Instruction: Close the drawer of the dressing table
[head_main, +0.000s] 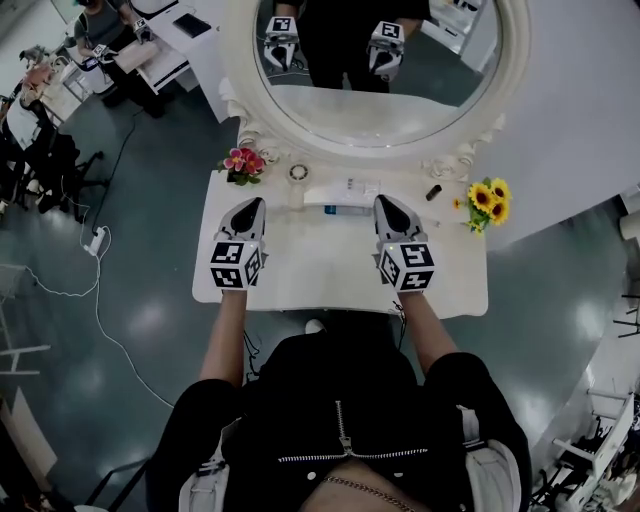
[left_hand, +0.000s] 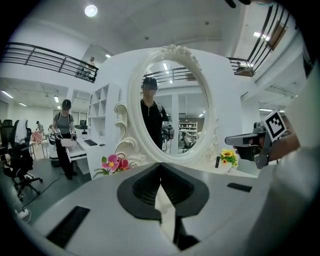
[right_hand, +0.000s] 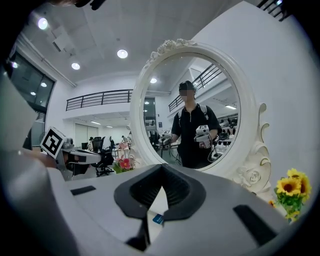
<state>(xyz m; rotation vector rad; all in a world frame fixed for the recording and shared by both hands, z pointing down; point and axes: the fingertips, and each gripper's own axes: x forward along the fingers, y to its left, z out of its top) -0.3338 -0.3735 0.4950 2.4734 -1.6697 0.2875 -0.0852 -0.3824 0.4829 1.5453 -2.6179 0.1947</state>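
- Head view: the drawer sits in the front of the table, at the near edge between the person's two forearms. It is pushed in, flush with that edge, so only the rim line shows from above.
- The left gripper is held over the left part of the table top and points toward the mirror. In the left gripper view its jaws are clenched tip to tip, with nothing between them.
- The right gripper is held over the right part of the top, level with the left one and well apart from it. It points the same way. In the right gripper view its jaws also meet at the tips and grasp nothing.
- Neither gripper touches the drawer front.
- Between the two gripper tips, at the back of the top, lies a flat white box with a blue strip.
- A small round jar stands just left of the box.
- Pink flowers lie at the back left corner.
- Sunflowers lie at the back right corner, with a small dark bottle near them.
- The oval mirror has a white carved frame; it reflects the person and both grippers.
- Far left, beyond the table, people sit at desks.
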